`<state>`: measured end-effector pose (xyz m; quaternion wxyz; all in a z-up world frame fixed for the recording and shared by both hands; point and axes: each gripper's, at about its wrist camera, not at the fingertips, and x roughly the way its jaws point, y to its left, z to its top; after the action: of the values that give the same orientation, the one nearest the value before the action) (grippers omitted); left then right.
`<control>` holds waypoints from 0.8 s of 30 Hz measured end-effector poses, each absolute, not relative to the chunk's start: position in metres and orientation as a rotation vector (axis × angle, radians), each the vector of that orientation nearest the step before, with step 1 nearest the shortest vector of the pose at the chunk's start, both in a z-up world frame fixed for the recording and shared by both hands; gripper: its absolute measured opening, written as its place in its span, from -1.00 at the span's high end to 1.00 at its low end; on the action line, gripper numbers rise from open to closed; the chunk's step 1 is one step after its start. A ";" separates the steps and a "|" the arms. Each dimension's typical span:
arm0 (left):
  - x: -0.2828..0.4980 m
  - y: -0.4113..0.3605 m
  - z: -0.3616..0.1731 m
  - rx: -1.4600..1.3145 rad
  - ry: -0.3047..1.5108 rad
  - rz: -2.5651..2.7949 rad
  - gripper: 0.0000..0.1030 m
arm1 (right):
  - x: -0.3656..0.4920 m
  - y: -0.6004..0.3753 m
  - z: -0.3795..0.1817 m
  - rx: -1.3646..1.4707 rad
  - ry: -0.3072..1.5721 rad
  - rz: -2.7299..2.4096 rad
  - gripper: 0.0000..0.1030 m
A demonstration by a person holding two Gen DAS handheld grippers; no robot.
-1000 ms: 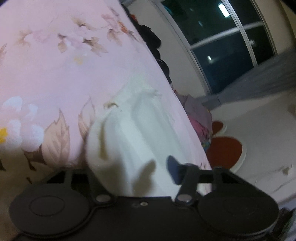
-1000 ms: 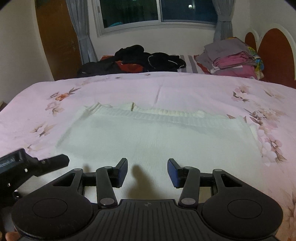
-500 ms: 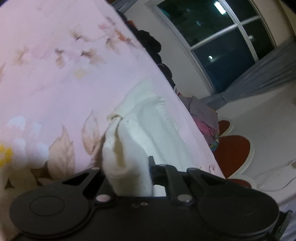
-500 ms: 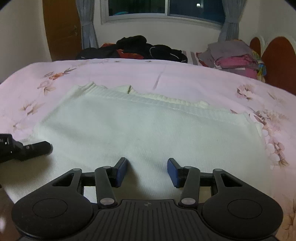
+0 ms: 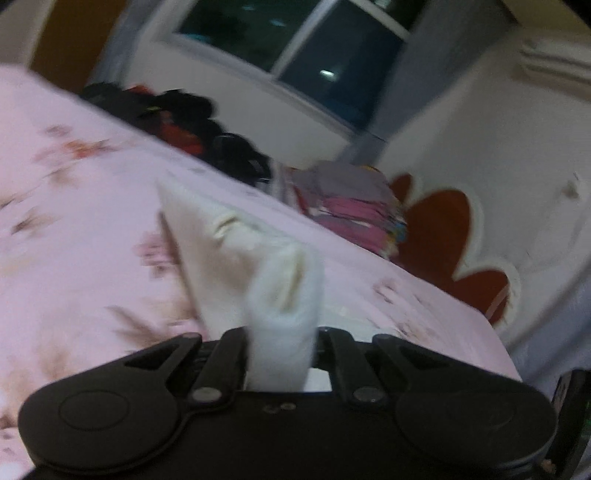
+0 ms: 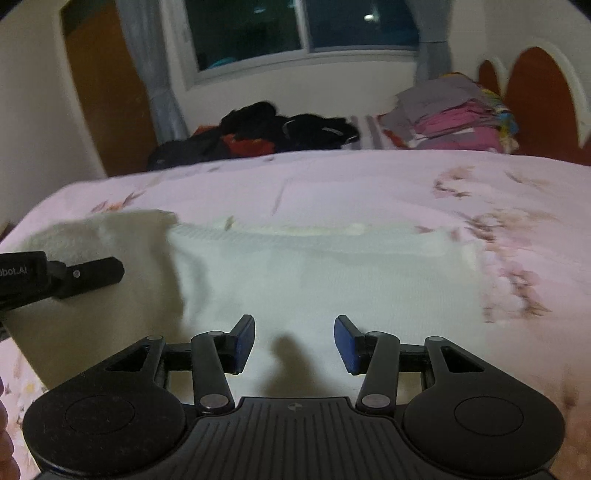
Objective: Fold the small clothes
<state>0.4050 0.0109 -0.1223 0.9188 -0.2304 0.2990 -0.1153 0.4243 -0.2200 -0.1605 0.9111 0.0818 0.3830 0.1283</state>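
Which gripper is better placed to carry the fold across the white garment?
Left. The left gripper is shut on the white garment's lifted edge; the right gripper hangs open, empty.

Dim, warm indoor light falls from above, and the dark night window [image 6: 306, 29] at twelve o'clock holds one small bright reflection. The left wrist view is smeared with motion blur across the pink floral bedsheet [image 5: 74, 221] and cream knitted garment [image 5: 284, 291]. The right wrist view is sharper, fisheye-bent at its edges, with a soft shadow between the fingers of the right tool [image 6: 294, 345].
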 end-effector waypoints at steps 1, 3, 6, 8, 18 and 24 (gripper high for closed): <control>0.405 -0.001 -0.120 -0.453 0.616 -0.266 0.86 | 0.423 -0.229 -0.159 0.184 0.789 0.250 0.08; 0.405 -0.031 -0.116 -0.389 0.619 -0.338 0.86 | 0.418 -0.249 -0.157 0.213 0.787 0.214 0.08; 0.402 -0.069 -0.124 -0.328 0.650 -0.433 0.86 | 0.412 -0.278 -0.156 0.240 0.786 0.156 0.08; 0.400 -0.093 -0.137 -0.279 0.689 -0.473 0.86 | 0.407 -0.298 -0.156 0.253 0.789 0.116 0.08; 0.365 -0.139 -0.173 -0.145 0.827 -0.571 0.60 | 0.388 -0.344 -0.152 0.329 0.781 0.096 0.08; 0.339 -0.115 -0.164 -0.139 0.874 -0.608 0.53 | 0.404 -0.329 -0.155 0.403 0.802 0.212 0.08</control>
<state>0.3391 -0.1147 -0.1638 0.8593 -0.0660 0.4162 -0.2897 0.4036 -0.3286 -0.1547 0.8956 0.1945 0.3868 0.1024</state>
